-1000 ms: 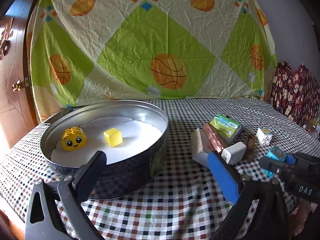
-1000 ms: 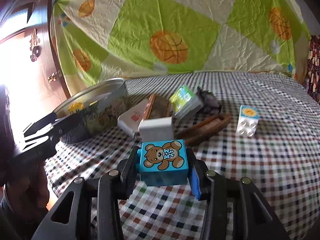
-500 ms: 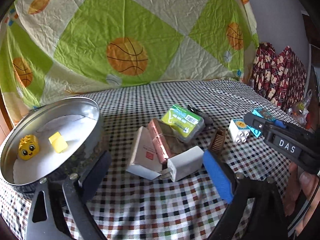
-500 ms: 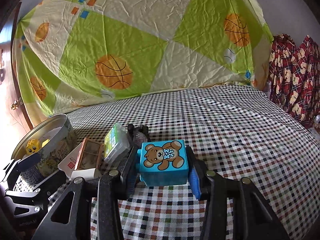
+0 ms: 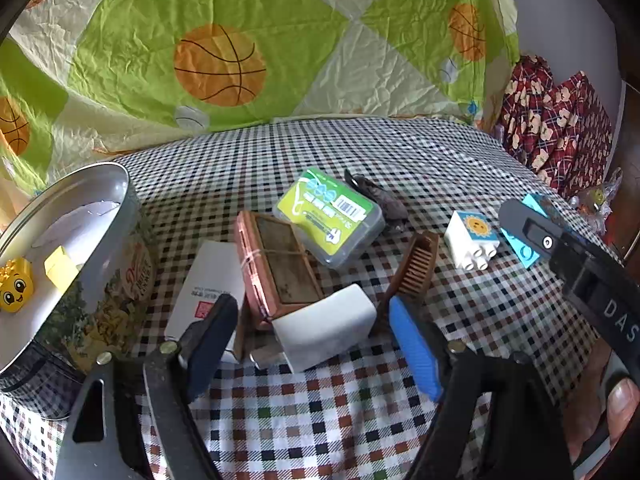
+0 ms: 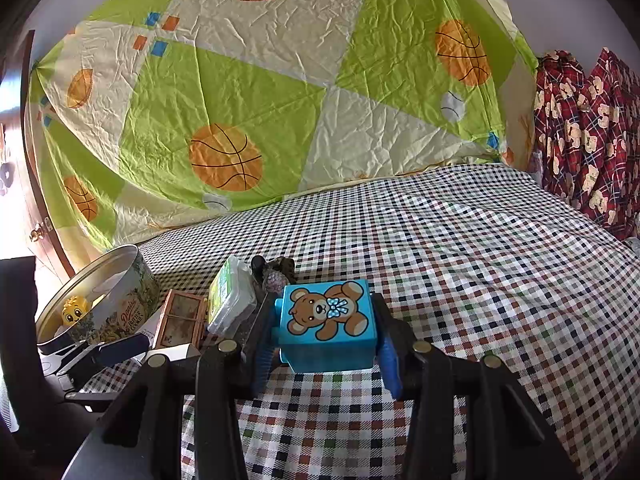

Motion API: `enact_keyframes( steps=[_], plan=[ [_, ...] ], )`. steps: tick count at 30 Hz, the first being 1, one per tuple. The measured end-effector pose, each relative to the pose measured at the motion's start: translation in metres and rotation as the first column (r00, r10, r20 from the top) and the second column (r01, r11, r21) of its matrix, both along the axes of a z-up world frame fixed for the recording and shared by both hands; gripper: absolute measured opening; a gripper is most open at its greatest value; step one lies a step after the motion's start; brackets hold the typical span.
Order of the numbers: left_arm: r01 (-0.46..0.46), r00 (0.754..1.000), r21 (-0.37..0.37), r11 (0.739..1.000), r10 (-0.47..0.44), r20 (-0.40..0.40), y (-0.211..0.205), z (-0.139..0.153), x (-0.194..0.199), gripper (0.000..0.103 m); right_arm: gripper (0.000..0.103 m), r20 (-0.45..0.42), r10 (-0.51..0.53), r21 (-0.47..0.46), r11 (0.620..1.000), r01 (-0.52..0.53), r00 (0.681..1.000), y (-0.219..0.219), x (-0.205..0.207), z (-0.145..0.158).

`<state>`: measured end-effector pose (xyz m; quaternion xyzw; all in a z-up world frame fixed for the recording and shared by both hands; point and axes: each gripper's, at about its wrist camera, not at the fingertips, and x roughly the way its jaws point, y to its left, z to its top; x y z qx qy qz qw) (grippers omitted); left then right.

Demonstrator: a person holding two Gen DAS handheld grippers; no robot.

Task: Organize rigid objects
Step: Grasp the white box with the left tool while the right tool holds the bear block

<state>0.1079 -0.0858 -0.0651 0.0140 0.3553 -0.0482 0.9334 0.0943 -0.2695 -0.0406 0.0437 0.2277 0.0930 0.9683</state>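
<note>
2 blocks in tin at left, charger right of tin

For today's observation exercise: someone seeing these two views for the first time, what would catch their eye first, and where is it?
Probably the blue teddy-bear block, clamped in the right gripper at the centre of its view. Next, the left gripper, jaws closing around the white charger at the front of a clutter of small items on the checked cloth. At the left stands a round cookie tin holding a yellow smiley block.

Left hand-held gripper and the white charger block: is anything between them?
Nothing visible. The white charger block lies in the gap of the left hand-held gripper, whose jaws are closing and do not yet touch it. The wooden box leans close behind it, and the brown comb lies alongside.
</note>
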Motion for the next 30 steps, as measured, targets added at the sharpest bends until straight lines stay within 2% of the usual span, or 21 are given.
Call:
enact_keyframes(
  steps=[3,4,5,6,10,18,30],
  plan=[
    [0.000,1.000,0.023,1.000,0.000,-0.003,-0.004,-0.002,0.000,0.078,0.047,-0.003,0.002,0.007,1.000,-0.002,1.000,-0.001,0.001,-0.001],
    [0.001,1.000,0.021,1.000,-0.001,0.001,-0.004,-0.002,-0.001,0.069,0.047,-0.004,0.003,0.008,1.000,-0.003,1.000,-0.001,0.001,-0.001],
    [0.006,1.000,0.019,1.000,-0.006,0.002,-0.004,-0.002,-0.001,0.055,0.047,-0.003,0.003,0.009,1.000,-0.003,1.000,-0.001,0.001,-0.001],
    [0.016,1.000,0.014,1.000,-0.016,-0.011,-0.005,-0.004,0.000,0.050,0.047,-0.002,0.003,0.009,1.000,-0.003,1.000,-0.001,0.001,-0.001],
    [0.022,1.000,-0.013,1.000,-0.022,0.001,0.000,-0.003,-0.003,0.050,0.047,0.000,0.004,0.012,1.000,-0.004,1.000,-0.002,0.001,0.000],
    [0.018,0.986,0.026,1.000,-0.022,0.165,-0.002,0.009,-0.029,0.050,0.047,0.040,0.011,0.024,1.000,-0.012,0.999,-0.003,-0.006,0.003],
    [-0.011,0.955,-0.074,0.997,0.033,0.294,0.020,0.020,-0.045,0.050,0.047,0.126,0.038,0.035,0.998,-0.043,0.991,-0.003,-0.019,0.009]
  ],
)
